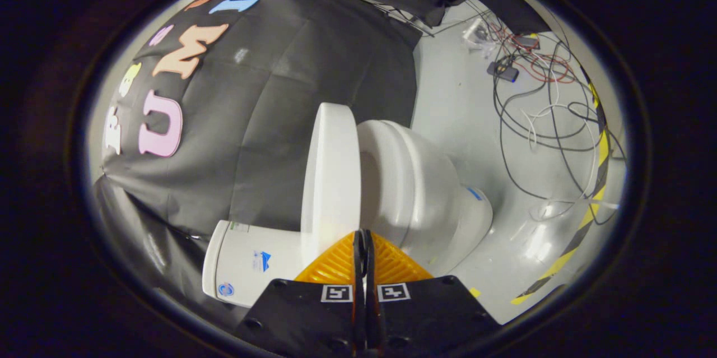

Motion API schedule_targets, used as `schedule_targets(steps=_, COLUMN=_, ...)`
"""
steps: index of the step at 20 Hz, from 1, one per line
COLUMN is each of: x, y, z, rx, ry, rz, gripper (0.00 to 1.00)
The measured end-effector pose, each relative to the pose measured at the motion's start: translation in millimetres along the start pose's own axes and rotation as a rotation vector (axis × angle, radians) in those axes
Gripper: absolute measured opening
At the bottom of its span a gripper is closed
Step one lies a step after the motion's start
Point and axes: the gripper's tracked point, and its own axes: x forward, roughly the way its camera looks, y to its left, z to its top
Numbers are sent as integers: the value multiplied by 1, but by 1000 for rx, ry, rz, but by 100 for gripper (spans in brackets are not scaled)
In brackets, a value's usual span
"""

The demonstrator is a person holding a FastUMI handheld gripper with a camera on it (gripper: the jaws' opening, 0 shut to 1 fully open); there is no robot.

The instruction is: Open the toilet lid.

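1. Gripper view, progress: the white plastic toilet lid (330, 179) stands raised, well apart from the white ceramic toilet bowl (414, 190), its free edge near the black cloth wall (269, 122). The view is rolled, so true upright cannot be judged. In my judgement the opening is essentially done; what is left is only to draw clear.
2. The claw (363, 249) is clenched, its two fingers meeting with nothing seen between them; the lid's lower edge lies just ahead of the tips (contact cannot be told).
3. Count: one lid, one bowl, one white cistern (246, 268) beside the wall, one claw.
4. Beyond the bowl, on the pale grey floor (465, 122): a tangle of loose cables (538, 94) (not countable) and one yellow-and-black hazard tape strip (588, 207).
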Motion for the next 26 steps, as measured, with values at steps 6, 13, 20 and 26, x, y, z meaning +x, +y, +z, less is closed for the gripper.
schedule_targets(steps=6, x=-11, y=25, z=5, rx=-52, ry=-30, rz=-23, gripper=2)
schedule_targets(steps=13, x=-23, y=60, z=7, rx=-134, ry=-48, rz=-15, gripper=2)
schedule_targets(steps=20, x=-33, y=96, z=3, rx=-207, ry=-76, rz=23, gripper=2)
schedule_targets(steps=26, x=-38, y=122, z=-2, rx=-276, ry=-68, rz=31, gripper=2)
